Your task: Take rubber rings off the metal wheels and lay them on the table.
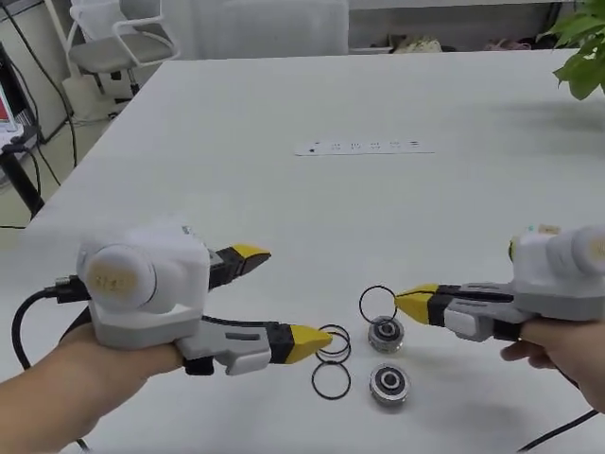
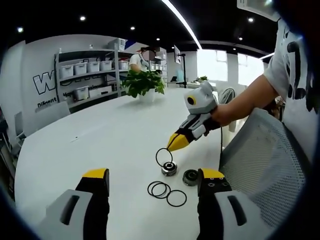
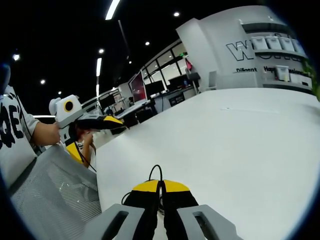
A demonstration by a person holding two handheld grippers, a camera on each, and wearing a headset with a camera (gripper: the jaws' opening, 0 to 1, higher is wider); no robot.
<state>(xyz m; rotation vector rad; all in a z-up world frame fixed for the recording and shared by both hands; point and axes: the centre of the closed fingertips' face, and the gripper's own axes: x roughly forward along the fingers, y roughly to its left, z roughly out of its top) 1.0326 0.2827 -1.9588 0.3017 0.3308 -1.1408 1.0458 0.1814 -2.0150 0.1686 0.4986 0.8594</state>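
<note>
My right tongs point(image 1: 408, 303) are pressed together on a thin black rubber ring point(image 1: 361, 305). The ring stands upright off their yellow tips. In the right gripper view the two tips meet, with the ring's loop rising out between them. The ring's lower edge comes down to the top of the farther small round metal wheel point(image 1: 386, 333). I cannot tell whether ring and wheel are touching.

My left tongs point(image 1: 282, 297) are spread wide apart with nothing between them. Their nearer yellow tip is just beside the rings that lie flat.

Those are three more black rubber rings point(image 1: 331, 362), on the white desk point(image 1: 284, 189) to the left of the wheels. Two overlap each other and the third lies just in front of them, towards me. The second metal wheel point(image 1: 389, 383) sits on the desk close to the first one and nearer to me, just to the right of the single ring.

Farther up the desk, well apart from all this, lies a flat white power strip point(image 1: 364, 147). The green leaves of a plant point(image 1: 579, 52) reach in at the far right corner. A white chair point(image 1: 118, 38) stands beyond the desk's far left edge.
</note>
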